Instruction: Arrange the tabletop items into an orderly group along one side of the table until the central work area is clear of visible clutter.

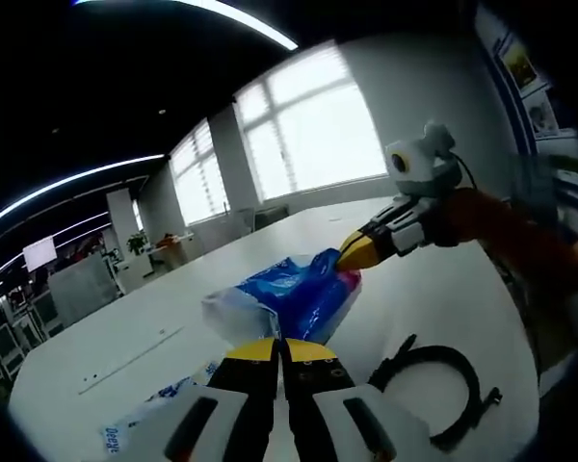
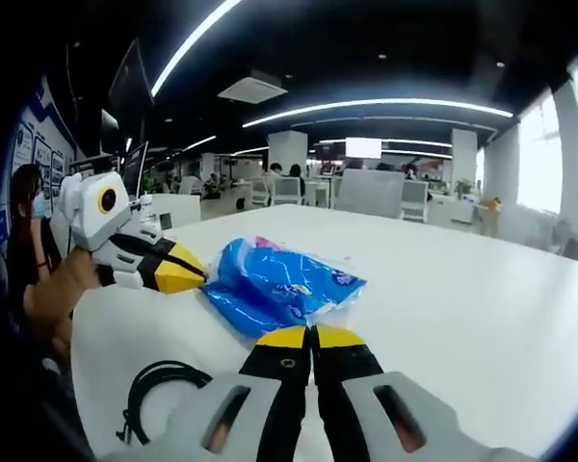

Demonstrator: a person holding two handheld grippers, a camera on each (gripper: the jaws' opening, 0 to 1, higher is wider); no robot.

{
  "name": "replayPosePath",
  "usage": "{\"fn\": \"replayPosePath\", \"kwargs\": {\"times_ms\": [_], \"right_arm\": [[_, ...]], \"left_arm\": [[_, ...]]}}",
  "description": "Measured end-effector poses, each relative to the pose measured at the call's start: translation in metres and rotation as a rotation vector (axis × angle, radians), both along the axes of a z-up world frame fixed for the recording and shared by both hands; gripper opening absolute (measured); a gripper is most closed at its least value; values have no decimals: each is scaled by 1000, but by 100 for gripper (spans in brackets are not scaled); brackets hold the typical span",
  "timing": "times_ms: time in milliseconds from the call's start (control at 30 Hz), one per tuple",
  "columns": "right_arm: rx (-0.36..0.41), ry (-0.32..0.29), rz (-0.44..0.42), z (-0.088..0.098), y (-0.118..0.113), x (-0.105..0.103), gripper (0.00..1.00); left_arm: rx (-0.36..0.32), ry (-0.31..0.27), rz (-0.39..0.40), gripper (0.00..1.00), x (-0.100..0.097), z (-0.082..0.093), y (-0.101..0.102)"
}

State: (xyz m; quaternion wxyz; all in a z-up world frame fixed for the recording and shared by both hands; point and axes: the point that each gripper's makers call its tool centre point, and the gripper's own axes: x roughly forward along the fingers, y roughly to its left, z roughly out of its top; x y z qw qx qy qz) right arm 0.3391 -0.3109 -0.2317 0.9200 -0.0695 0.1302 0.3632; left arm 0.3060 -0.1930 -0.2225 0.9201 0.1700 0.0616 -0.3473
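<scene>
Blue packet is lying on the white worktop, just ahead of the left claw, whose jaws are pressed together. The right claw is touching its far end.

From the right gripper view, the packet is lying crosswise, just ahead of the right claw, jaws together. The left claw is touching its left end. A black cable is lying nearby.

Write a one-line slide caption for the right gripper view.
Both tools, left and right, pinch opposite ends of a blue tissue pack on the white table beside a black cable.
</scene>
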Motion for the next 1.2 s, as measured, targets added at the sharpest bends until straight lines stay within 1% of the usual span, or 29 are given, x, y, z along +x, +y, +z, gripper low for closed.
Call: {"fn": "replayPosePath", "kwargs": {"times_ms": [133,267,367,433,500,633,767,833,967,1200], "right_arm": [[5,5,-18,-3,-11,-1,0],[14,7,-31,-2,-22,0,0],[1,6,-45,-3,-28,-1,0],[7,3,-47,-1,-30,-2,0],[9,1,-50,0,-33,-2,0],[17,0,-52,0,-37,-2,0],[14,2,-53,-1,-39,0,0],[12,2,-53,-3,-41,1,0],[19,8,-54,-5,-41,0,0],[12,10,-64,-6,-46,1,0]], "left_arm": [[-2,-7,-20,0,-7,-3,-10],[-6,-2,-37,0,-5,-6,-20],[-4,-2,-52,0,-2,-6,-29],[4,-4,-54,0,2,-5,-32],[3,-5,-60,0,-2,-5,-33],[3,-4,-68,0,1,-4,-37],[7,-2,-76,0,4,-5,-39],[5,-1,-85,0,2,-7,-40],[-10,5,-89,0,6,-8,-43],[-12,15,-97,0,13,-11,-50]]}}
